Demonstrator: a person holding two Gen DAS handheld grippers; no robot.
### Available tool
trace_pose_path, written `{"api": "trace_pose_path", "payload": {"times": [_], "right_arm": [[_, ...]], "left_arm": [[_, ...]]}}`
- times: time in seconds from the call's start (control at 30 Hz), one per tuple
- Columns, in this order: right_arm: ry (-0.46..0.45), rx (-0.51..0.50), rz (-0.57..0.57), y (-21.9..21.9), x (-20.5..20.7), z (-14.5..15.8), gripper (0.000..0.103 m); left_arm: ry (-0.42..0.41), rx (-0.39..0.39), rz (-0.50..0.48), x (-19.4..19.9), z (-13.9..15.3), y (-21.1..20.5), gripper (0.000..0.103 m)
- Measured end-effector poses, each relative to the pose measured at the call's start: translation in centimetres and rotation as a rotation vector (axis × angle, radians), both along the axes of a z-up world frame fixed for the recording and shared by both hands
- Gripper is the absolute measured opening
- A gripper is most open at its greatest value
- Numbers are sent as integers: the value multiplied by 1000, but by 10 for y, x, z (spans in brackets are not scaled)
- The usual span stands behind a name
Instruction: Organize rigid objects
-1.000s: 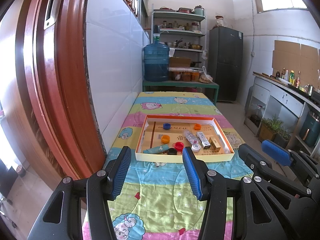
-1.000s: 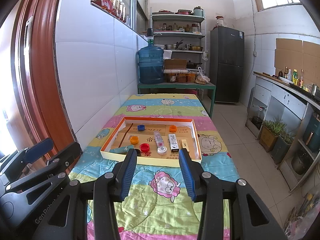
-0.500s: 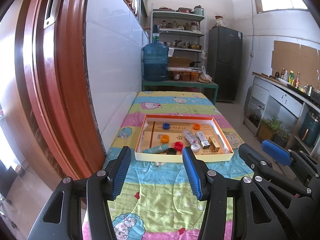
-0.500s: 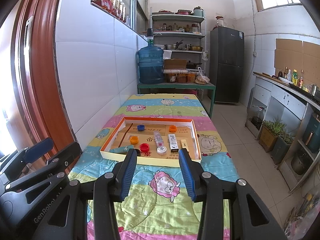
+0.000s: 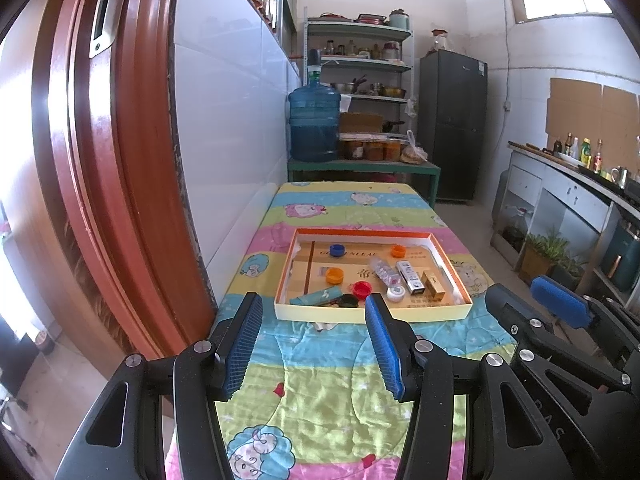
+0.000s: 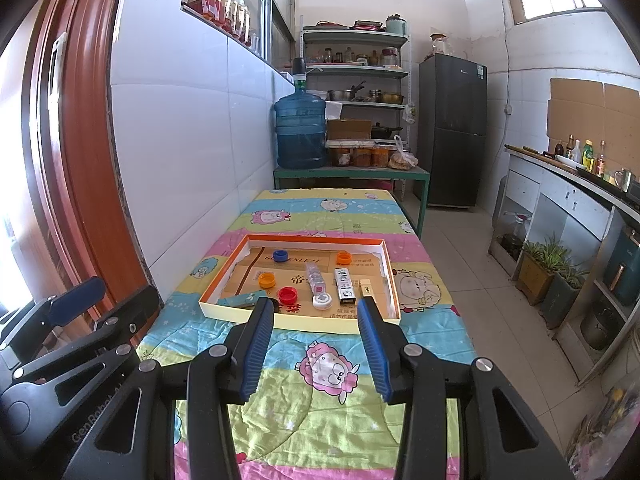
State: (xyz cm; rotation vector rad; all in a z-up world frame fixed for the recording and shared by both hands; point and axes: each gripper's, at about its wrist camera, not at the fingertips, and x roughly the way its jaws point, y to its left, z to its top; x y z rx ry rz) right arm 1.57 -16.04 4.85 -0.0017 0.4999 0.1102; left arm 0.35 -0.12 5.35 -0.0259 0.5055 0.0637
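Change: next to none against the frames a second back; tray contents in the same spots, both views shifted only a hair.
Left gripper (image 5: 312, 344): jaws wide apart, nothing between them, held back from the tray over the quilt.
Tray (image 6: 224, 276): shallow, orange-rimmed, mid-table.
Contents, left to right: teal packet (image 6: 242, 300), orange cap (image 6: 267, 279), blue cap (image 6: 281, 255), red cap (image 6: 288, 294), clear bottle (image 6: 315, 278), silver box (image 6: 344, 285), gold box (image 6: 366, 290).
Right gripper (image 6: 316, 346): equally wide, empty, short of the near rim.
Meaning: items all inside the tray but scattered; fits both sorting ahead and items already gathered.
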Motion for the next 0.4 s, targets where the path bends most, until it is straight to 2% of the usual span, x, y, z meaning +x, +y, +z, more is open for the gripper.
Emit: {"api": "trace_pose_path", "payload": {"times": [0.4], "right_arm": [[4,3,1,-1,0,0,43]], "left_arm": [[1,-2,1,1,-1,0,55]]}}
